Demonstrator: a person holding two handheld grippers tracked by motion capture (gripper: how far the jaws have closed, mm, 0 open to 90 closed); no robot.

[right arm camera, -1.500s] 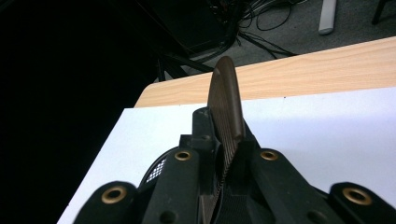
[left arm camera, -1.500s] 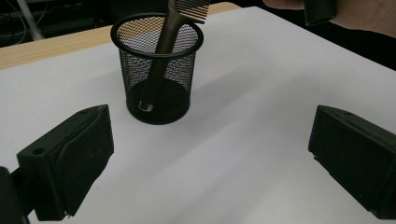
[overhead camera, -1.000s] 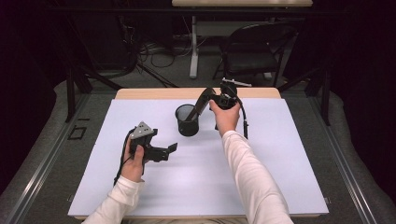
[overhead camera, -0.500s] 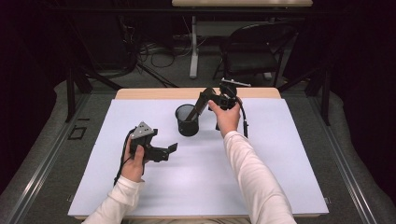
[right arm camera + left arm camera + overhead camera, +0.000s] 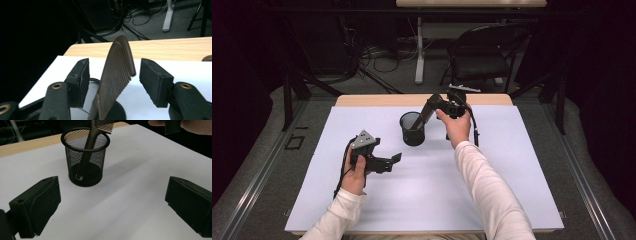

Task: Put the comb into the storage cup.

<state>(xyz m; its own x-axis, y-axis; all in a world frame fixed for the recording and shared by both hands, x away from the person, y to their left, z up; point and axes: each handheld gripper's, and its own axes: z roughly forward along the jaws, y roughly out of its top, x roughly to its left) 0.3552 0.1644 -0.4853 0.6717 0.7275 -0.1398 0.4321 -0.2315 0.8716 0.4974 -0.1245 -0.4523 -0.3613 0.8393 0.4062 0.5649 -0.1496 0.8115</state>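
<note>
A black mesh cup (image 5: 413,131) stands on the white mat (image 5: 492,180) near the back. A dark brown comb (image 5: 86,157) leans in it, handle down and teeth up. My right gripper (image 5: 426,111) points down at the cup from the right. Its jaws have just been opening and now stand apart on both sides of the comb (image 5: 116,72), with a gap at each pad (image 5: 155,80). My left gripper (image 5: 392,162) rests on the mat left of the cup, open with nothing between its jaws. It faces the cup (image 5: 85,170), and its own view shows the gripper (image 5: 112,181) wide open.
The mat covers a wooden table whose bare edge (image 5: 377,100) runs along the back. A black chair (image 5: 484,52) and cables on the floor lie beyond it. The person's right hand (image 5: 197,126) hovers past the cup.
The right gripper's jaws have spread away from the comb's top. Both hands have stayed in place.
</note>
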